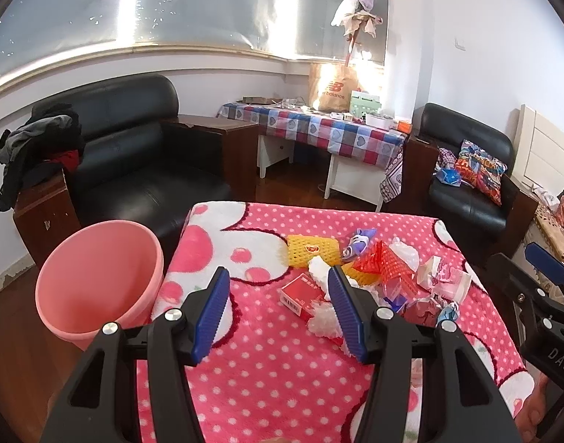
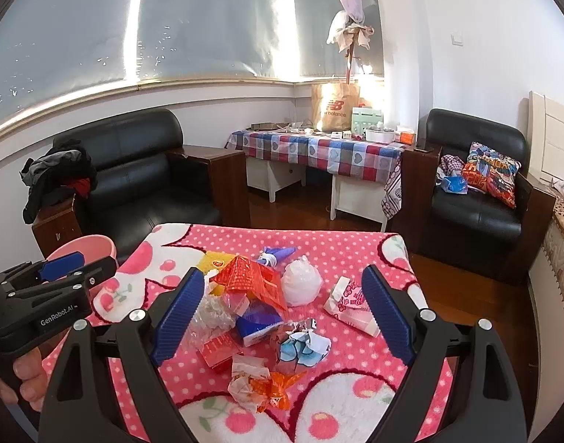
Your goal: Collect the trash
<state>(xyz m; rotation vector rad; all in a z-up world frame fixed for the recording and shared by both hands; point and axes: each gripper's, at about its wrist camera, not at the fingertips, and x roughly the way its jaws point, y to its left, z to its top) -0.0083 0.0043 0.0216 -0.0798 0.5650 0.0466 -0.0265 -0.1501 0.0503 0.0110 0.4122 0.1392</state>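
A heap of trash lies on a pink polka-dot blanket (image 1: 274, 376) over a table: a red carton (image 1: 300, 295), a yellow net sleeve (image 1: 311, 249), red net wrap (image 2: 248, 280), a white plastic ball (image 2: 300, 284), a pink-printed paper packet (image 2: 352, 306) and crumpled wrappers (image 2: 304, 345). A pink bin (image 1: 97, 280) stands on the floor at the table's left. My left gripper (image 1: 280, 315) is open and empty above the blanket, just short of the red carton. My right gripper (image 2: 282, 315) is open and empty, its fingers either side of the heap.
A black leather armchair (image 1: 134, 155) with clothes on its arm stands behind the bin. A checked-cloth table (image 1: 318, 129) with a paper bag is at the back. A second black armchair (image 2: 477, 192) with a cushion is at the right. The floor is dark wood.
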